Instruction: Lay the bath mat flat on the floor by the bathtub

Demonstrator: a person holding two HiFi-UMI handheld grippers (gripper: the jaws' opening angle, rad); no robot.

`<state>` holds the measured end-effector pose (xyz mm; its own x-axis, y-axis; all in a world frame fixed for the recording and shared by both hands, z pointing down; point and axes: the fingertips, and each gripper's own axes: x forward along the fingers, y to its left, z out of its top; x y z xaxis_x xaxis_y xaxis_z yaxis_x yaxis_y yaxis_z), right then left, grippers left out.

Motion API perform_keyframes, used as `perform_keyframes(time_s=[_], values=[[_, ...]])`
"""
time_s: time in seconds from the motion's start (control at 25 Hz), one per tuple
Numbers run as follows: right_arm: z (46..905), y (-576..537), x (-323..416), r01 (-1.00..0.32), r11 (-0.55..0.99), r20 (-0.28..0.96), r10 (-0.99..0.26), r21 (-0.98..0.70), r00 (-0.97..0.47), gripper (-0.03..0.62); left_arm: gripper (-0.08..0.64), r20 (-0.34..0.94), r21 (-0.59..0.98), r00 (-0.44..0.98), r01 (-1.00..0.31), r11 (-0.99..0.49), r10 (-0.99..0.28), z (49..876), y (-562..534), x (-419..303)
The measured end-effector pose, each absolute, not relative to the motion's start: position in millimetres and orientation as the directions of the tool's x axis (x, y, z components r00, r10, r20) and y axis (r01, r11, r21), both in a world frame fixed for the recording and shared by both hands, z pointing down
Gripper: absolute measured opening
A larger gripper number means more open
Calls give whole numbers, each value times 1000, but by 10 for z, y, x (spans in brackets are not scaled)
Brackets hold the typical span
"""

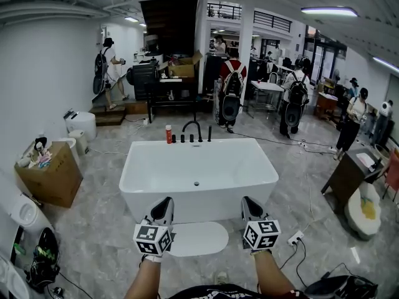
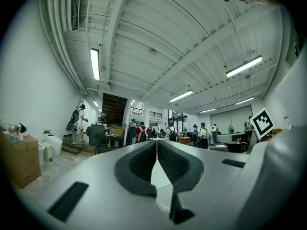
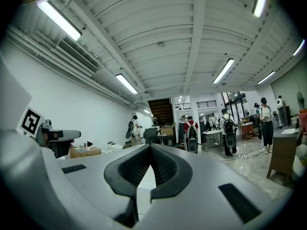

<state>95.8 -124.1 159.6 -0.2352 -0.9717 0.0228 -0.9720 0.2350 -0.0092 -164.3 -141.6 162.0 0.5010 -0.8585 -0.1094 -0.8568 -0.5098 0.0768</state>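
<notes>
The white oval bath mat point(image 1: 199, 238) lies flat on the grey marbled floor point(image 1: 100, 242), below and between my two grippers, right at the foot of the white rectangular freestanding bathtub point(image 1: 198, 167). My left gripper point(image 1: 163, 204) sits just past the mat's left end and my right gripper point(image 1: 249, 203) past its right. Both point level towards the tub, jaws pressed together on nothing.

We see a cardboard box point(image 1: 50, 174) well left of the left gripper point(image 1: 164, 204), a power strip point(image 1: 295, 237) near the right gripper's point(image 1: 250, 203) right.
</notes>
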Motion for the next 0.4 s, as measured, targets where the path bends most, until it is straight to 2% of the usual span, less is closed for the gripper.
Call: perform_keyframes(time_s=[0.4], values=[[1593, -1236, 1014, -973, 231, 21, -973, -19, -231, 26, 28, -109, 79, 505, -854, -514, -856, 1614, -1405, -1571]])
